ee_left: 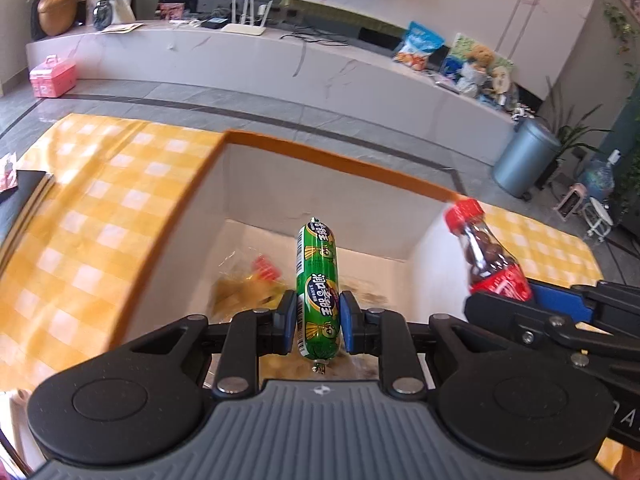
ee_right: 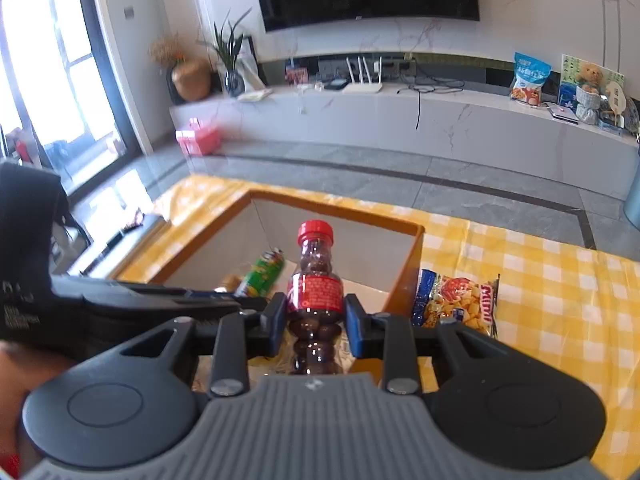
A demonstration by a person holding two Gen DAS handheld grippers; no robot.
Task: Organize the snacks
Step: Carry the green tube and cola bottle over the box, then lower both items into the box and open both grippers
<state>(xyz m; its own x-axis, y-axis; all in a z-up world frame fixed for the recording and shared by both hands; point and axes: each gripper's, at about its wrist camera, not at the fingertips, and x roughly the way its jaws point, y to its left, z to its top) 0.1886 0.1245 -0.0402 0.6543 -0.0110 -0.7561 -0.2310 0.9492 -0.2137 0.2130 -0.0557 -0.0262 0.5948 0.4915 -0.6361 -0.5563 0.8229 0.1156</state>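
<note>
My left gripper (ee_left: pixel 318 314) is shut on a green sausage stick (ee_left: pixel 317 280) and holds it above the inside of an orange-rimmed box (ee_left: pixel 336 160). My right gripper (ee_right: pixel 316 316) is shut on a small red-capped bottle of chocolate balls (ee_right: pixel 316 276), over the box's (ee_right: pixel 336 208) near right part. The bottle (ee_left: pixel 486 256) and the right gripper (ee_left: pixel 532 308) also show at the right of the left wrist view. The sausage (ee_right: pixel 262 276) shows in the right wrist view. A yellow snack packet (ee_left: pixel 248 284) lies on the box floor.
The box stands on a yellow checked tablecloth (ee_right: pixel 540 280). A bag of chips (ee_right: pixel 456 304) lies on the cloth right of the box. Dark objects (ee_left: pixel 24 196) sit at the table's left edge. A marble TV bench (ee_right: pixel 400 120) runs beyond the table.
</note>
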